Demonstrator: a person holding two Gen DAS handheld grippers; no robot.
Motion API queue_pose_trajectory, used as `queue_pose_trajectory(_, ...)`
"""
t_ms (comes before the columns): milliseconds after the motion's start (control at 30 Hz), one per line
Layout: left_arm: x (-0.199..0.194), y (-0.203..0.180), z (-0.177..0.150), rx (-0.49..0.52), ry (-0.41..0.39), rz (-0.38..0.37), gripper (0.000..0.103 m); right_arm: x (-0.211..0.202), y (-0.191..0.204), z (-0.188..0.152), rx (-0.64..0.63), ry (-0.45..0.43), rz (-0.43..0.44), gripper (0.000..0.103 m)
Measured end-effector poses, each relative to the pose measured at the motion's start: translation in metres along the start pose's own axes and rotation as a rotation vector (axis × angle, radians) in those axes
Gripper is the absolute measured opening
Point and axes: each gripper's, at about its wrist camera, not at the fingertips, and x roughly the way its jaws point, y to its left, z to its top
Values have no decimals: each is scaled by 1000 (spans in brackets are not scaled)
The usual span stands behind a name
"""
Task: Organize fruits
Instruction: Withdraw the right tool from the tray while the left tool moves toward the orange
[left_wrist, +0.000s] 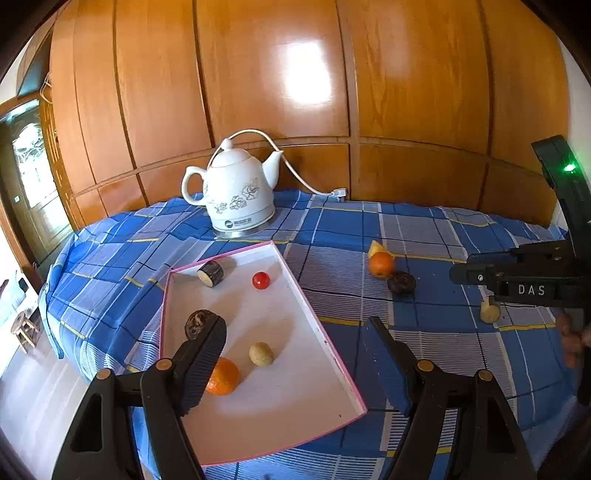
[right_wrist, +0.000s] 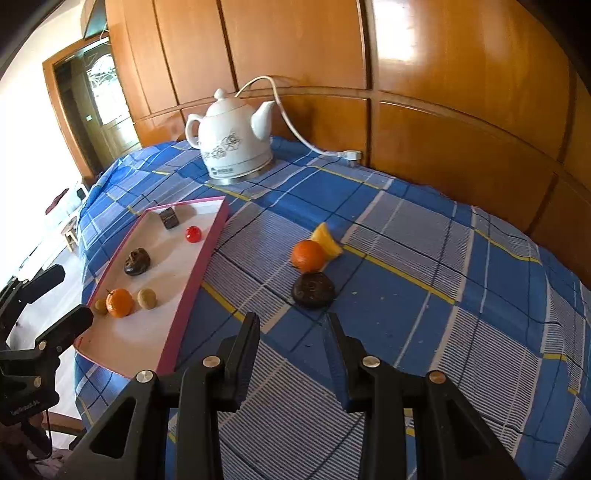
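A white tray with a pink rim (left_wrist: 317, 325) (right_wrist: 199, 273) holds an orange (left_wrist: 221, 376) (right_wrist: 119, 302), a tan fruit (left_wrist: 261, 353) (right_wrist: 147, 298), a dark wrinkled fruit (left_wrist: 199, 323), a red cherry tomato (left_wrist: 260, 280) and a dark cut piece (left_wrist: 210, 273). My left gripper (left_wrist: 295, 354) (right_wrist: 55, 302) hangs open over the tray's near end, holding nothing. On the cloth lie a second orange (right_wrist: 307, 254) (left_wrist: 381, 264), a yellow wedge (right_wrist: 327, 240) and a dark round fruit (right_wrist: 314, 290) (left_wrist: 401, 282). My right gripper (right_wrist: 291, 328) stands narrowly open just short of the dark round fruit, with only cloth between its fingers.
A white kettle (left_wrist: 236, 195) (right_wrist: 232, 144) stands at the back, its cord running to a plug (left_wrist: 340, 192). A small tan fruit piece (left_wrist: 490, 312) lies on the blue checked cloth (right_wrist: 424, 258) under the right gripper's body. Wooden panels close off the back; the table's edge drops off at the left.
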Motion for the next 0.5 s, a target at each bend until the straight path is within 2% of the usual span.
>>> queue_pose_trajectory(167,1,-8,0,19,2,-8,77,-3,-10,-3,10,-3,-32,35)
queue_pose_trajectory(333,4,-12,-2,25,13,-13,77,-15,-14,-4,19,-40,-155,35)
queue_pose_trajectory(500,6,-16,-3,32,17,-15,77,-36,-16,-1,35,-119,-249,35)
